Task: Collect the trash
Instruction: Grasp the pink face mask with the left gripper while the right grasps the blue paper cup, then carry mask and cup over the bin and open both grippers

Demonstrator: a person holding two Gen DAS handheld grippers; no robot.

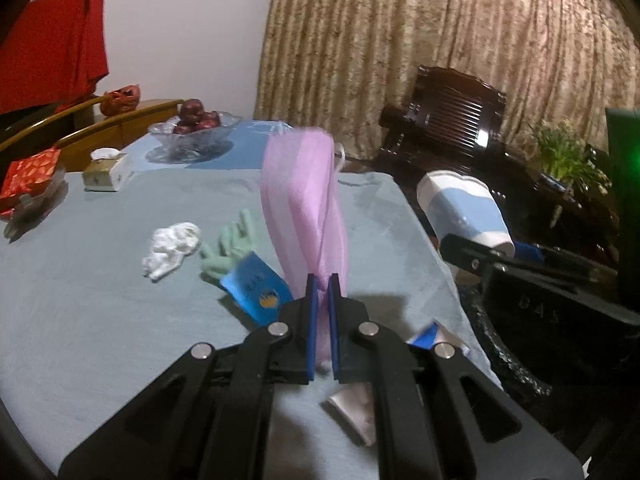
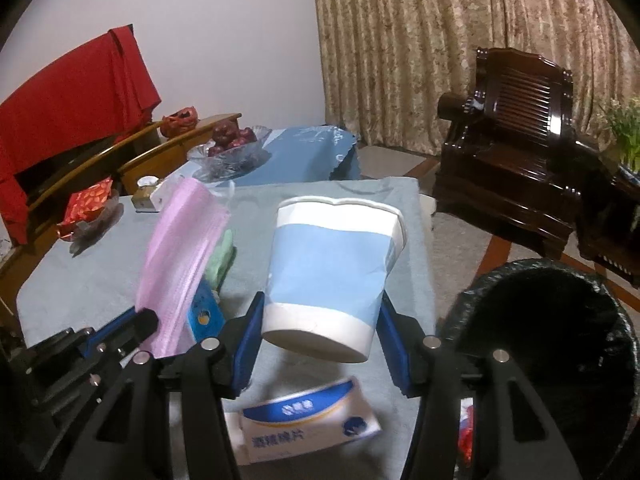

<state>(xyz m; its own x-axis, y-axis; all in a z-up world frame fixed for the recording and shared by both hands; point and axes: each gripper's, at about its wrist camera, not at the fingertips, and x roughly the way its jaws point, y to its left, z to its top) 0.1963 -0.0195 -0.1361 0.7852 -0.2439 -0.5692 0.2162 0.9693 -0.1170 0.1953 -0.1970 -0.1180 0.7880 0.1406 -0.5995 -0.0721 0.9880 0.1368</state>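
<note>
My left gripper (image 1: 323,286) is shut on a pink face mask (image 1: 304,200), held upright above the table; the mask also shows in the right wrist view (image 2: 180,256). My right gripper (image 2: 320,316) is shut on a white and blue paper cup (image 2: 332,276), lifted above the table; the cup shows in the left wrist view (image 1: 464,208) at the right. On the blue-grey tablecloth (image 1: 100,300) lie a crumpled white tissue (image 1: 172,248), a green glove (image 1: 232,248), a blue wrapper (image 1: 256,288) and a white and blue packet (image 2: 308,424). A black-lined trash bin (image 2: 544,356) stands at the right.
A glass bowl of red fruit (image 1: 192,136), a tissue box (image 1: 106,170) and a red packet (image 1: 30,178) sit at the table's far side. A dark wooden chair (image 2: 516,136) and a potted plant (image 1: 564,156) stand to the right, before curtains.
</note>
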